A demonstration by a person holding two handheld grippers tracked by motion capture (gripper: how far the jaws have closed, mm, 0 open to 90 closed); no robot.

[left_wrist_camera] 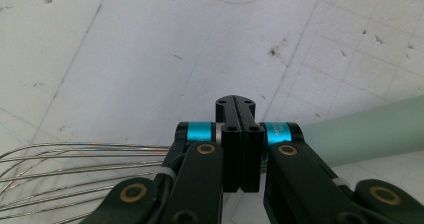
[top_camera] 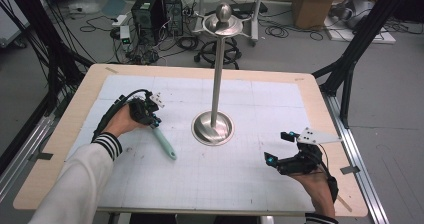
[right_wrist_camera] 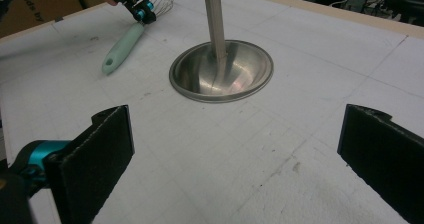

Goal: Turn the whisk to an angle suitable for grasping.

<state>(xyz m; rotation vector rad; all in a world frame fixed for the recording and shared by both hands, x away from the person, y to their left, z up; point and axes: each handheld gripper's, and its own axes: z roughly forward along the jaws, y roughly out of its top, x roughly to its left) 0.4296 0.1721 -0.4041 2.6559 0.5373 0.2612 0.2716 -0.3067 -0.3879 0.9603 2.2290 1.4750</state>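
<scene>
High view: left gripper (top_camera: 152, 120) at left centre, jaws clamped at the neck of a whisk (top_camera: 163, 141) whose mint handle lies on the white mat (top_camera: 250, 184) pointing lower right; steel stand (top_camera: 215, 126) at centre; right gripper (top_camera: 280, 148) at lower right, jaws spread, holding nothing. Left gripper view: jaws pressed together at centre, whisk wires (left_wrist_camera: 75, 171) at lower left, handle (left_wrist_camera: 370, 134) at right. Right gripper view: jaws wide apart at the lower corners, stand base (right_wrist_camera: 221, 70) at upper centre, whisk (right_wrist_camera: 125, 46) and left gripper (right_wrist_camera: 142, 11) at upper left.

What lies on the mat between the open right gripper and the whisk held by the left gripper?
Nothing: the high view shows bare white mat between the right gripper and the whisk; the metal stand sits beyond that line.
</scene>
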